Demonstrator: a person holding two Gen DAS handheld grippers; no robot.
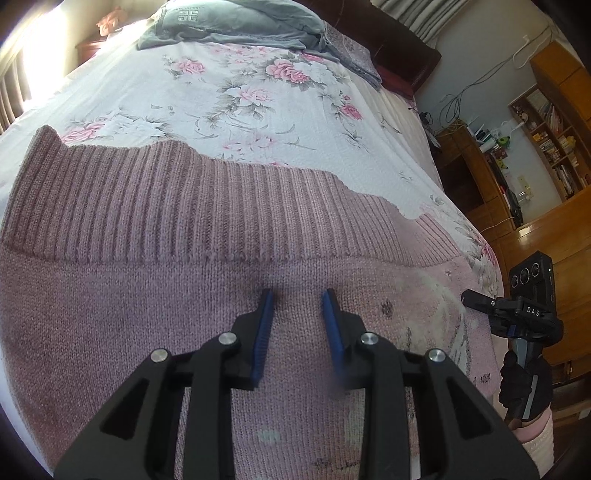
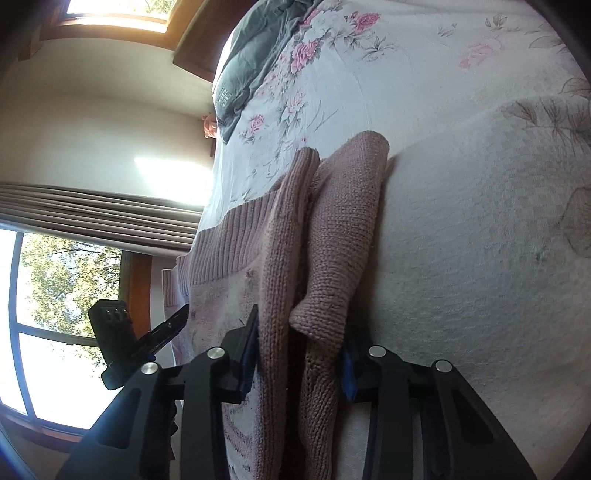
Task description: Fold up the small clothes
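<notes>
Two grippers work one dusty-pink knitted sweater [image 1: 184, 295], which lies spread on the flowered white bedsheet [image 1: 240, 96] near the bed's right edge. Nearest, the left gripper [image 1: 297, 295] hovers low over the sweater's body just below the ribbed hem band [image 1: 184, 206], its blue-padded fingers [image 1: 263, 332] parted with only flat knit between them, apparently ready to pin or pinch the cloth while the other side moves. At the right edge, the right gripper [image 2: 299, 354] has its fingers clenched around a gathered fold of the knit, with a sleeve [image 2: 343, 240] draped over the bed's side; holding it bunched likely allows the side to be carried inward for a fold. Farther off, a rumpled grey-green garment [image 1: 229, 26] sits at the bed's head end, well apart from the sweater.
</notes>
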